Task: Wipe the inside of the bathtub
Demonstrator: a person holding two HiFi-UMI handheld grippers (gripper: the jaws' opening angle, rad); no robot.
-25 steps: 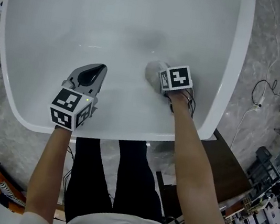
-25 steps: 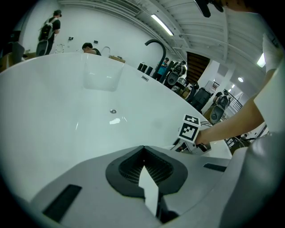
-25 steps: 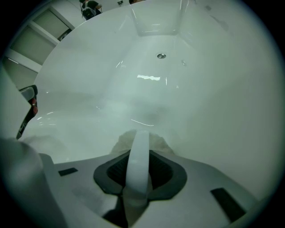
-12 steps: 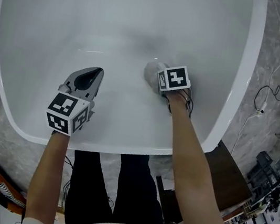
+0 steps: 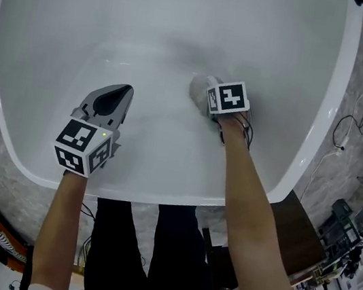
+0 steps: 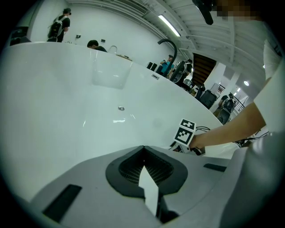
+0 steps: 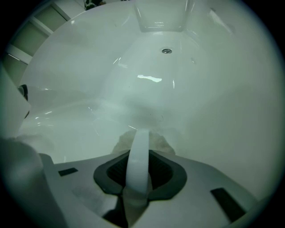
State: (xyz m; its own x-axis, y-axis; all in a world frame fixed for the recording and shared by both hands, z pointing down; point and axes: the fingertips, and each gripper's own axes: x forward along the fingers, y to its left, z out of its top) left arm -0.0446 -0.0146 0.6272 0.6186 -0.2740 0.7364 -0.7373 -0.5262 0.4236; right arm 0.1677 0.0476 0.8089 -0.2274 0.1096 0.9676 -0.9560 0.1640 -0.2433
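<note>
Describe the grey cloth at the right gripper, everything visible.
The small grey cloth looks soft and fuzzy, bunched into a wad. It sits at the tip of the right gripper, whose jaws are closed on a pale fold that seems part of it, and it presses against the white bathtub's inner wall.

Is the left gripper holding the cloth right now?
No, the left gripper has nothing in it; the grey cloth is in the right gripper.

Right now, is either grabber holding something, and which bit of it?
The right gripper pinches a grey cloth by a bunched fold, the rest pressed on the bathtub. The left gripper holds nothing.
</note>
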